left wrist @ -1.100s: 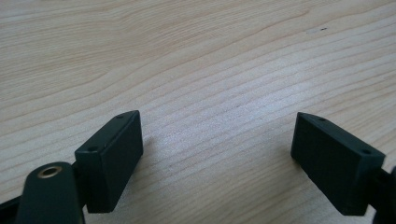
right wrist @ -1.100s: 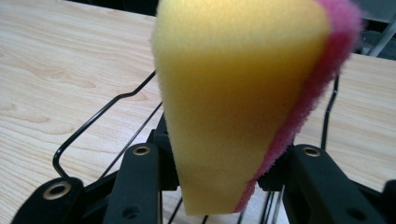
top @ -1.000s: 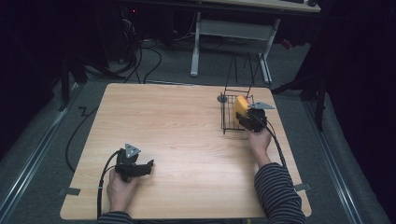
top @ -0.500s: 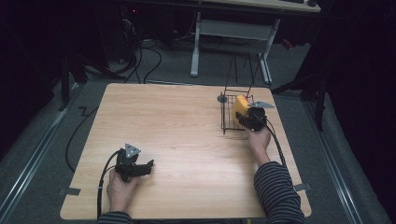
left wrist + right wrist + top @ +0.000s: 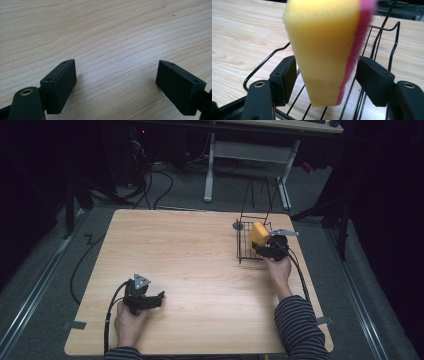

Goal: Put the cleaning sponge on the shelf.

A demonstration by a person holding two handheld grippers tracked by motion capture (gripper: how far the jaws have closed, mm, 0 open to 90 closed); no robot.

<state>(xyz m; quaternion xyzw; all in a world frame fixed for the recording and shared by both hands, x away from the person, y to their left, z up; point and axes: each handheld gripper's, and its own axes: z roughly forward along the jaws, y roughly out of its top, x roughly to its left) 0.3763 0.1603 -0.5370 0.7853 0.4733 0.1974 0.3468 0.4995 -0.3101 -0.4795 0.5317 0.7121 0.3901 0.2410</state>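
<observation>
A yellow sponge with a pink side stands upright and tilted over a black wire basket at the table's right. My right gripper reaches into the basket from the near side. Its jaws press both flat sides of the sponge, so the right gripper is shut on it. The sponge's lower edge hangs just above the basket's floor wires. My left gripper rests low at the table's near left, and in its own view the left gripper stands open with bare wood between its jaws.
The wooden table has a broad bare middle. A small grey round piece sits by the basket's far left corner. Tall wire uprights rise behind the basket. A white desk frame and cables lie on the floor beyond.
</observation>
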